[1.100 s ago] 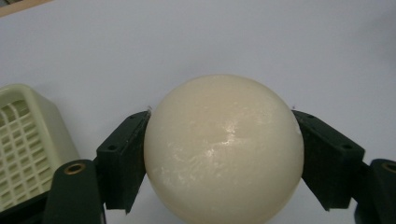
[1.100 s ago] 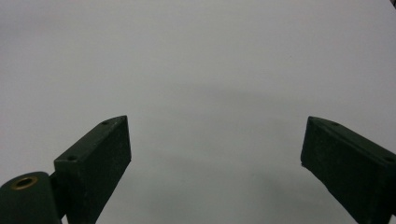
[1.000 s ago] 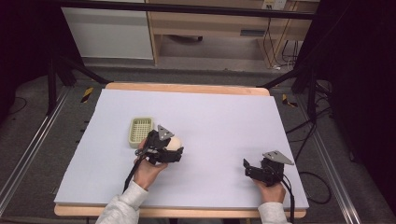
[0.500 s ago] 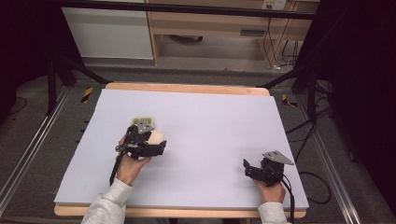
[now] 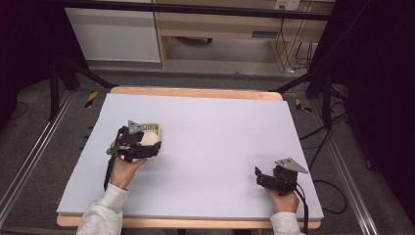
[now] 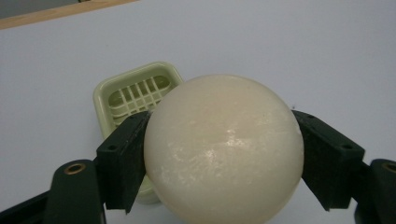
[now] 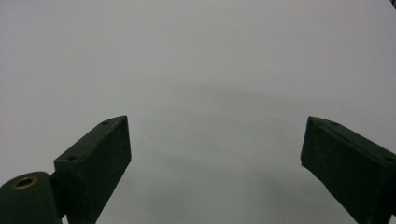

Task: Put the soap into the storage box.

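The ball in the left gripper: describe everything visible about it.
The ball is a smooth, cream-white sphere with a faintly glossy, waxy or soapy-looking surface and small mottled highlights. The left gripper holds it, one black jaw pressed to each side at about mid-height. It hangs at the near end of the pale green slotted dish, covering that end. Whether it touches the dish cannot be told. In the high view it sits at the table's left side.
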Action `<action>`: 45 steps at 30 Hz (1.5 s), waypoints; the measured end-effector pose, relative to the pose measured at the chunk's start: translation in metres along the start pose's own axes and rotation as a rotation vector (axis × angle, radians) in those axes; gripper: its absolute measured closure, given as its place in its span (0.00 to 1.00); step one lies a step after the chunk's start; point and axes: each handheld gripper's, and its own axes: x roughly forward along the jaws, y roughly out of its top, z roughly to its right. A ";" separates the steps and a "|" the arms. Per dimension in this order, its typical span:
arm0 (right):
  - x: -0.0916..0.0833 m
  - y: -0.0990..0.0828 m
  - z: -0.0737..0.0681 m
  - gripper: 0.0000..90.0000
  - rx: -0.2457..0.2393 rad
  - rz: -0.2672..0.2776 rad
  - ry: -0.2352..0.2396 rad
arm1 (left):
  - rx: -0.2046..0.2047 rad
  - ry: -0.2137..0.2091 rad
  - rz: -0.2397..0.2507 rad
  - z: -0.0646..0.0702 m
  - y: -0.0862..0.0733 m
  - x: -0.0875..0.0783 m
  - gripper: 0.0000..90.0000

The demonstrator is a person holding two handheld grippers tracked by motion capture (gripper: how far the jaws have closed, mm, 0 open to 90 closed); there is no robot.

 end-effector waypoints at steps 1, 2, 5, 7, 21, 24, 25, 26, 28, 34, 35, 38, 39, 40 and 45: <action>0.000 0.000 0.000 0.10 0.001 0.001 0.001 | -0.014 0.005 0.003 -0.003 0.000 0.001 0.27; 0.000 0.000 0.000 0.10 -0.001 0.001 0.000 | -0.010 0.006 -0.002 -0.005 0.001 0.001 0.27; 0.000 0.000 0.000 0.10 0.000 -0.001 -0.002 | -0.014 0.013 -0.007 -0.008 0.002 0.004 0.27; 0.000 0.000 0.000 0.10 -0.002 0.000 -0.004 | -0.016 0.018 -0.009 -0.010 0.003 0.006 0.27; 0.001 0.000 0.000 0.10 -0.003 -0.002 -0.004 | -0.038 0.035 -0.036 -0.027 0.009 0.022 0.27; 0.001 0.000 0.000 0.10 -0.003 -0.002 -0.005 | -0.043 0.034 -0.036 -0.029 0.010 0.024 0.27; 0.001 -0.001 0.000 0.10 -0.004 -0.002 -0.005 | -0.043 0.034 -0.039 -0.031 0.010 0.026 0.27; 0.001 -0.001 0.000 0.10 -0.003 -0.003 -0.005 | -0.042 0.035 -0.040 -0.031 0.010 0.027 0.27; 0.001 -0.001 0.000 0.10 -0.003 -0.002 -0.005 | -0.039 0.036 -0.045 -0.032 0.010 0.031 0.27; 0.001 -0.001 0.000 0.10 -0.001 -0.001 -0.003 | -0.029 0.041 -0.063 -0.035 0.010 0.042 0.27; 0.001 -0.001 0.000 0.10 -0.002 -0.001 -0.003 | -0.027 0.040 -0.062 -0.035 0.010 0.043 0.27; 0.001 -0.001 0.000 0.10 -0.001 -0.001 -0.004 | -0.031 0.045 -0.065 -0.038 0.010 0.045 0.27; 0.001 -0.001 0.000 0.10 0.001 -0.001 -0.005 | -0.030 0.044 -0.067 -0.038 0.010 0.046 0.27; 0.001 -0.001 0.000 0.10 0.001 -0.001 -0.005 | -0.032 0.043 -0.066 -0.039 0.010 0.046 0.27; 0.001 -0.001 0.000 0.10 0.002 0.004 -0.007 | -0.034 0.046 -0.070 -0.042 0.010 0.050 0.27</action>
